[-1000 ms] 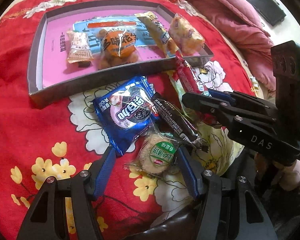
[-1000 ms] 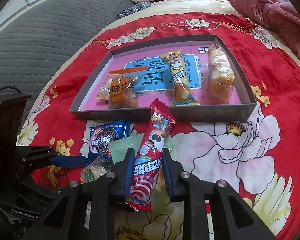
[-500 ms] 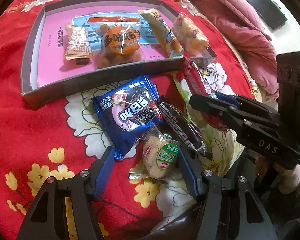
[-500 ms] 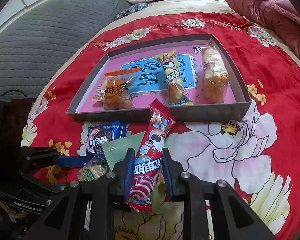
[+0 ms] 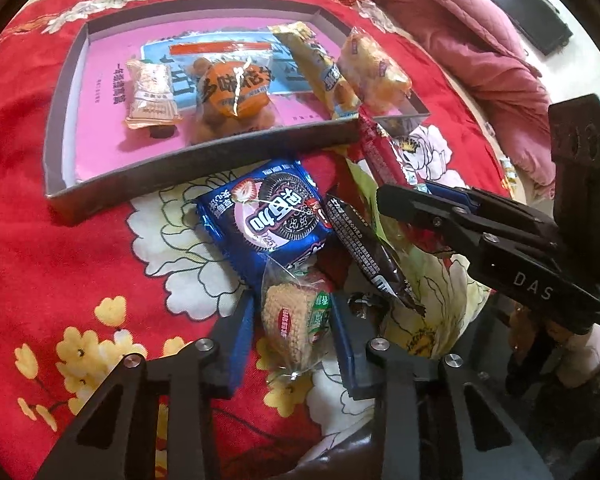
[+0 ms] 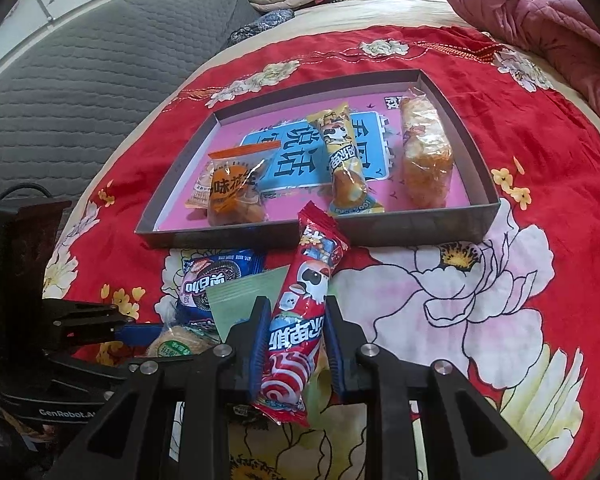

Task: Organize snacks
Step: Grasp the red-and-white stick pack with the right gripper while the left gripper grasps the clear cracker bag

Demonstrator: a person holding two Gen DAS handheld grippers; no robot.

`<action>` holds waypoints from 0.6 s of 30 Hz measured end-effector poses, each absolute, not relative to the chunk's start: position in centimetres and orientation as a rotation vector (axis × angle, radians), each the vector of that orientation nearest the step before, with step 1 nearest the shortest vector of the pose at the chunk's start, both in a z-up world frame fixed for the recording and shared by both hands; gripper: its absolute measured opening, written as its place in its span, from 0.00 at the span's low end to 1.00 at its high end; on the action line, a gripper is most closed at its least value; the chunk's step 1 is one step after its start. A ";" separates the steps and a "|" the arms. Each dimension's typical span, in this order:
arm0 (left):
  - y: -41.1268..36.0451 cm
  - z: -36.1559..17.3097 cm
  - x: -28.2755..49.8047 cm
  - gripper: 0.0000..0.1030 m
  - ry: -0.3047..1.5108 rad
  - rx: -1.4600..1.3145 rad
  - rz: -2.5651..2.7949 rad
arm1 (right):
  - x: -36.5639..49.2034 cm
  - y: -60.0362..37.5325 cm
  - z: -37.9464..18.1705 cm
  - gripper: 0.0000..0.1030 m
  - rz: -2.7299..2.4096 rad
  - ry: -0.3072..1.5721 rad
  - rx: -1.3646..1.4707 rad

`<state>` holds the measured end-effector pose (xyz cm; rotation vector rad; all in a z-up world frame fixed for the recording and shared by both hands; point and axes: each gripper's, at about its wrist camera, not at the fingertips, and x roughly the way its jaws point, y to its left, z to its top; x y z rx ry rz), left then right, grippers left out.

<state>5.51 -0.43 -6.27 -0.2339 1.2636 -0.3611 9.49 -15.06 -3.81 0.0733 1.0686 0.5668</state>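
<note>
The left hand-held gripper has just closed on a clear-wrapped round biscuit, low centre of its view. The right hand-held gripper pinches a red snack stick below the grey tray, mid-frame.

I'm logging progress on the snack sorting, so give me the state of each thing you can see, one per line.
left tongs: just closed, shut on the round biscuit packet
right tongs: shut on the red stick packet
round biscuit packet: gripped
red stick packet: gripped
grey tray: holding four snacks
blue cookie packet: outside tray, on cloth
brown bar wrapper: outside tray
</note>
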 end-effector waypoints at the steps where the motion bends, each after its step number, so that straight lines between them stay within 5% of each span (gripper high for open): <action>1: -0.2 -6.1 5.4 0.36 1.260 -0.236 -0.353 | 9.5 -15.1 -3.8 0.26 0.566 1.067 0.074; 18: 1.5 -5.4 4.3 0.36 1.266 -0.306 -0.319 | 9.6 -15.2 -3.9 0.25 0.574 1.066 0.087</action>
